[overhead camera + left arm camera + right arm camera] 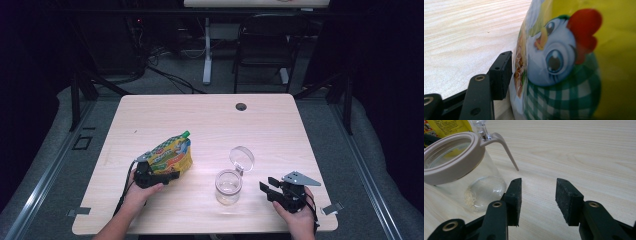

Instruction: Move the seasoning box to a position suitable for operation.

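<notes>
Left gripper (170,176) sat at the yellow pouch (172,153), w/ one pad (501,75) just beside or touching the printed side; other jaw hidden, so grip not certain. Pouch lay left-centre on table (280,130). Right gripper (537,200) stood open, nothing between pads, just right of glass jar (229,186), lid (242,158) flipped up.

The soft foil pouch (579,65) is bright yellow with a green cap, printed with a pale blue cartoon chick, red comb, green-and-white check. The clear glass jar (461,172) wears a beige plastic collar; the wooden table (200,120) is pale, finely grained.
</notes>
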A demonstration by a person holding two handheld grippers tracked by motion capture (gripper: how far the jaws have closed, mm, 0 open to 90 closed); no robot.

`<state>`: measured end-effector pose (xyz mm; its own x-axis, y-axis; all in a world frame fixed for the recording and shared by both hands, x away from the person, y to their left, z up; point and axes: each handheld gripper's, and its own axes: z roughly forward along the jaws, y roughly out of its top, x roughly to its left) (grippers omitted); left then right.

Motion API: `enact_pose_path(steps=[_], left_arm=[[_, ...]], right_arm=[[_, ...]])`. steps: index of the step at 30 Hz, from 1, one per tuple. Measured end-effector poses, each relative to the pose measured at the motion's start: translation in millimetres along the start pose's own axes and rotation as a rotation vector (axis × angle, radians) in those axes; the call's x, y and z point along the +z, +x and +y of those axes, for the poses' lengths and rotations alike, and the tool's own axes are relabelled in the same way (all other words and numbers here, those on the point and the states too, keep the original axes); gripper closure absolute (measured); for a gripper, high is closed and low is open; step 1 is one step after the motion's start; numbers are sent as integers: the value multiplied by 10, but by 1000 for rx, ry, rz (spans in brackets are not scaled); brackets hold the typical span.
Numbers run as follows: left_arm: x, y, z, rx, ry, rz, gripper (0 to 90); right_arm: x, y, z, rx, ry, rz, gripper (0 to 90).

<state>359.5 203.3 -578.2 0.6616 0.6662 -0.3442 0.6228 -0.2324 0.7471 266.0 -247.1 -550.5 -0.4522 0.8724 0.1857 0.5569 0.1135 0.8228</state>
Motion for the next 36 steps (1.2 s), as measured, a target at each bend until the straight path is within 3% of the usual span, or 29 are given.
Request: enact_pose_path(steps=[21, 36], left_arm=[[11, -27, -29, 28, -24, 22, 535], [-22, 14, -20, -4, -47, 42, 600]], right_arm=[[3, 2, 11, -4, 0, -4, 566], [1, -4, 13, -5, -4, -3, 565]])
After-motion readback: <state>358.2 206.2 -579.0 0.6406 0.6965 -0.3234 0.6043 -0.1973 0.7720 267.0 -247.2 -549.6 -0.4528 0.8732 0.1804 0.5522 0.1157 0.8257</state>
